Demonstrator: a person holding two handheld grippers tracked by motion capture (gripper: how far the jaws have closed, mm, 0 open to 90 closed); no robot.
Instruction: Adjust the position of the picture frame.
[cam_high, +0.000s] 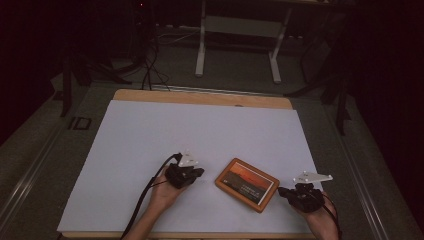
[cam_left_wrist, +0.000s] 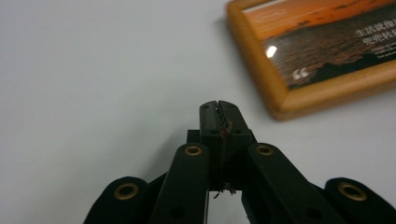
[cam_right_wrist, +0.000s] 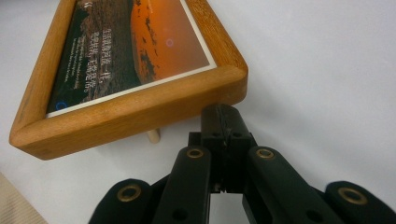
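The wooden picture frame (cam_high: 247, 184) lies face up on the white counter (cam_high: 150, 135) between the 2 tongs, with the left tongs (cam_left_wrist: 219, 106) closed on nothing beside it and the right tongs (cam_right_wrist: 223, 112) closed and empty at its edge, seemingly poised to nudge it.

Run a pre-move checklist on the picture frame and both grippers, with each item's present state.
1. Picture frame lies face up on the white table cover: ok.
2. Left gripper shut, nothing between its jaws: ok.
3. Left gripper apart from the frame: ok.
4. Right gripper shut, at the frame's near edge: ok.
5. Right gripper touching the frame: cannot tell.
6. Small peg under the frame's edge bears on the table: cannot tell.
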